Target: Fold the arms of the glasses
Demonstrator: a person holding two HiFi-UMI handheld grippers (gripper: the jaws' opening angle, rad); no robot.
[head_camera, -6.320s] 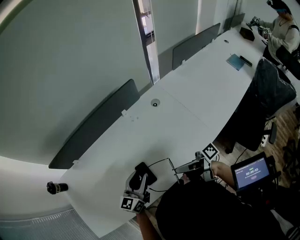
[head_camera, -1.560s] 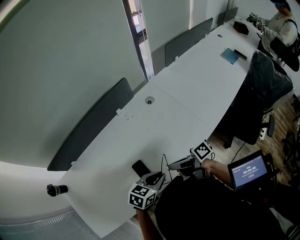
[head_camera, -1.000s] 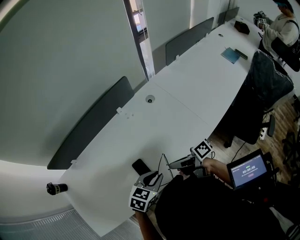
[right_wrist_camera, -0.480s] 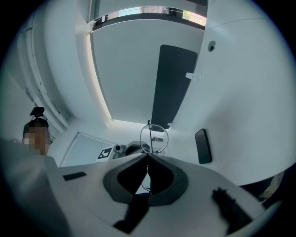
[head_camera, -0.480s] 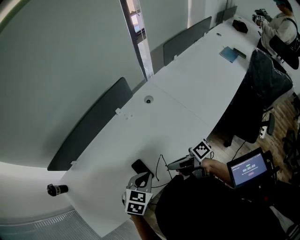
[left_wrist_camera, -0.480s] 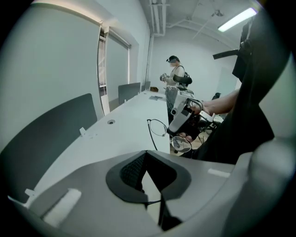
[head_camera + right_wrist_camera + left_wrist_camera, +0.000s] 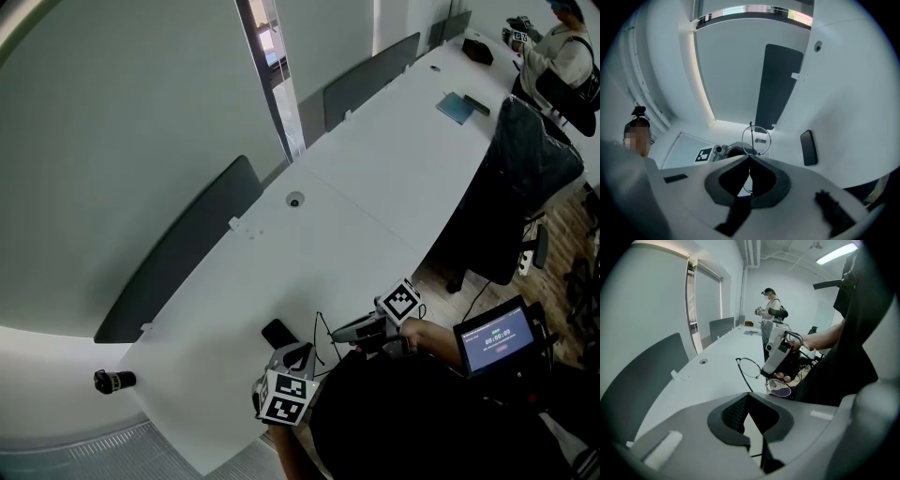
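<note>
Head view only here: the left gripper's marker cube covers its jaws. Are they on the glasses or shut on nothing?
Observer: On the glasses. In the left gripper view the left gripper is shut, and a thin glasses arm runs in where its pads meet.
Operator: What about the right one?
Observer: In its own view the right gripper is shut on the glasses, with one round lens just past its tips.
Operator: Is that arm folded?
Observer: Not yet. In the left gripper view it sticks out from the frame toward the left gripper.
</note>
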